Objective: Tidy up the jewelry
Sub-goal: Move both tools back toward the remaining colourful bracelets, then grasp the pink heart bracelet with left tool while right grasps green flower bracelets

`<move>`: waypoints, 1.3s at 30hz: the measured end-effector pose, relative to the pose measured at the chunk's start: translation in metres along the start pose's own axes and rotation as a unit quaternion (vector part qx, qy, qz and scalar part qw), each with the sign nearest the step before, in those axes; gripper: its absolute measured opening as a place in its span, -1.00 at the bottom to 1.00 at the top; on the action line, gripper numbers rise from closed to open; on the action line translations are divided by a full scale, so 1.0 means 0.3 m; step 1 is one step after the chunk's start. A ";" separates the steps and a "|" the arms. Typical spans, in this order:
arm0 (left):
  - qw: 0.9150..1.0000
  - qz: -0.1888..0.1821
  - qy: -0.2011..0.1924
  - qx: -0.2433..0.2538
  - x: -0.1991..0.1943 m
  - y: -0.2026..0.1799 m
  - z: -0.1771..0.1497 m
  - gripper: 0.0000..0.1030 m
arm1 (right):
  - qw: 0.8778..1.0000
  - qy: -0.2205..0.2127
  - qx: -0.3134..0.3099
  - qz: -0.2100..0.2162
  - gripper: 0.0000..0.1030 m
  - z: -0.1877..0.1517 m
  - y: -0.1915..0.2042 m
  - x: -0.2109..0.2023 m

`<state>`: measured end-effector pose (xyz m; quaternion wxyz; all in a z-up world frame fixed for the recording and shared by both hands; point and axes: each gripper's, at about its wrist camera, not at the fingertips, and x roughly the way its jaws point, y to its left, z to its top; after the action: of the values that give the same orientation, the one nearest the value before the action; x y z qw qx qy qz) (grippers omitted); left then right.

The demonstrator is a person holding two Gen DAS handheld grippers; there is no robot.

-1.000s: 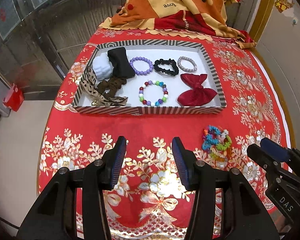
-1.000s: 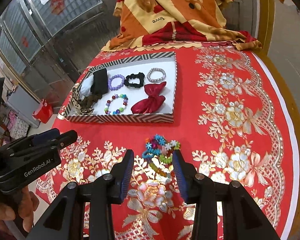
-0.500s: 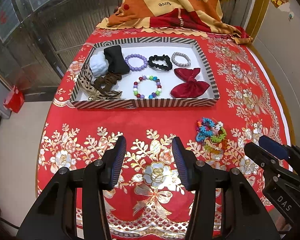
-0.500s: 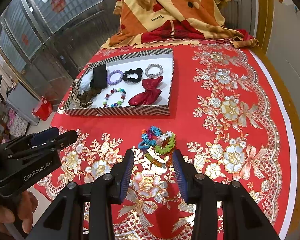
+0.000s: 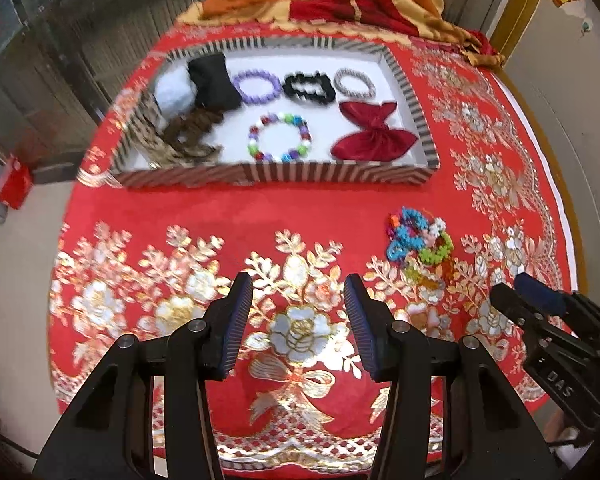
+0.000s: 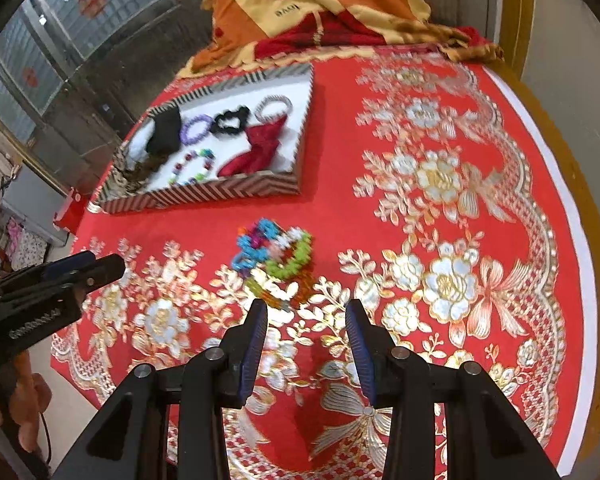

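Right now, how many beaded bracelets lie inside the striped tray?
3: purple bracelet at the back, silver bracelet back right, multicolored bracelet front middle of the tray. Others may hide under the fabric pieces at left.

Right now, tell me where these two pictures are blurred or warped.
Left wrist view: the tray's left end smears with motion blur, the red bow stays fairly sharp, and fisheye bends the table edge. Right wrist view: the colourful bracelet pile on the tablecloth is smeared, the blanket soft; both open grippers stay crisp.

Black tool (image 5: 298, 300), blue ribbed pads (image 5: 240, 312)
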<state>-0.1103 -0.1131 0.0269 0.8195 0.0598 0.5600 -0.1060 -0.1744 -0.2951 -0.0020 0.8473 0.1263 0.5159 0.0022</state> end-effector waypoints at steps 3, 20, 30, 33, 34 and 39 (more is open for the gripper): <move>1.000 -0.012 0.012 0.000 0.030 -0.007 0.007 -0.09 | 1.000 0.004 0.004 0.002 -0.25 0.009 -0.010 0.034; 0.999 -0.002 0.033 -0.014 0.094 0.068 0.065 -0.09 | 0.999 0.029 -0.013 0.035 -0.52 0.119 0.019 0.227; 0.999 -0.012 0.040 -0.017 0.116 0.077 0.086 -0.09 | 0.998 -0.015 0.001 0.060 -0.81 0.135 -0.004 0.121; 0.999 -0.026 0.039 -0.007 0.117 0.050 0.090 -0.09 | 0.997 -0.038 0.013 0.067 -0.80 0.156 -0.021 0.059; 0.999 -0.034 0.039 -0.003 0.118 0.039 0.091 -0.09 | 0.997 -0.045 0.014 0.066 -0.81 0.162 -0.024 0.040; 0.996 -0.071 0.054 0.028 0.143 -0.042 0.091 -0.09 | 0.995 -0.068 0.024 0.071 -0.80 0.189 -0.034 -0.017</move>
<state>-0.0737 -0.1356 -0.0027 0.7763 0.0485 0.6034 -0.1760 -0.1286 -0.3176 0.0249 0.8747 0.1826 0.4470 0.0413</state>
